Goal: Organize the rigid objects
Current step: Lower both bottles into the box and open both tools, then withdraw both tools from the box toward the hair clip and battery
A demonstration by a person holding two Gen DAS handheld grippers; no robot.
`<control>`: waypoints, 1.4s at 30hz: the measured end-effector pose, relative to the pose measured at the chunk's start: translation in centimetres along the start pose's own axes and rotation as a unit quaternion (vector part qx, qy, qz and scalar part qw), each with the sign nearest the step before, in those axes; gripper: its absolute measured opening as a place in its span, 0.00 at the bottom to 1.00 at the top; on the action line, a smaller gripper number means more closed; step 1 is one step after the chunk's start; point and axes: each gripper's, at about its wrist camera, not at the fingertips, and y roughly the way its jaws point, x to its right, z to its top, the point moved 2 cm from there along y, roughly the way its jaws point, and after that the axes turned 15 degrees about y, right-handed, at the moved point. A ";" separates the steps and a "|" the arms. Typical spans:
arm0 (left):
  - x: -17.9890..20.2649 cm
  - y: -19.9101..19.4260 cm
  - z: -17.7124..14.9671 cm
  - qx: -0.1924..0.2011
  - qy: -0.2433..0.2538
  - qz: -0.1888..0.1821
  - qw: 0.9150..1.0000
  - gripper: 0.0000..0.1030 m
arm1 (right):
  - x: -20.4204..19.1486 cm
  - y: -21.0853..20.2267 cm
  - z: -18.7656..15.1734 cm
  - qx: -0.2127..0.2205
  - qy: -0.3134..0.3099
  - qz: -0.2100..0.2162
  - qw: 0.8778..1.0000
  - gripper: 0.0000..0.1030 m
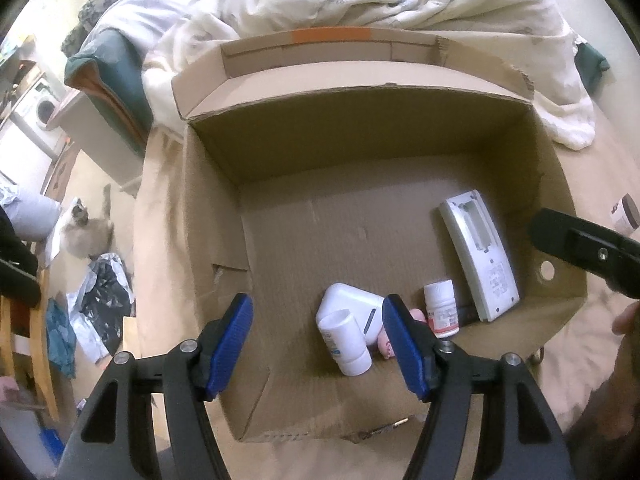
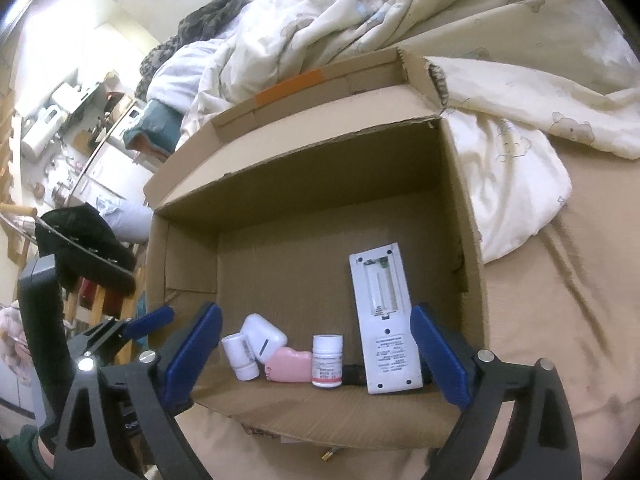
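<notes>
As packed: 2 bottles (image 2: 327, 360), 1 remote (image 2: 386, 326).

Both views are dim and warm-toned, with soft indoor light and a slightly grainy, smeared look. The upper left of the right wrist view is blown out against a bright wall. Inside the cardboard box (image 1: 360, 132) the far wall falls into deep shadow. Fisheye bending curves straight edges, and black vignetting cuts every corner. The white duvet (image 2: 320, 32) glares mildly, detail washed out
</notes>
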 end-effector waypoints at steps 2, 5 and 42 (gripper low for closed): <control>-0.2 -0.5 -0.2 -0.004 -0.002 -0.002 1.000 0.62 | 0.2 -0.4 -0.1 0.006 -0.002 -0.007 1.000 0.98; -0.6 -1.4 -0.2 -0.006 -0.011 -0.007 1.000 0.62 | 0.6 -1.2 -0.2 0.012 0.008 -0.001 1.000 0.98; -3.0 -3.1 -7.9 -0.017 -0.122 -0.025 0.992 0.62 | 0.9 -3.3 -7.6 -0.017 0.012 -0.022 1.000 0.98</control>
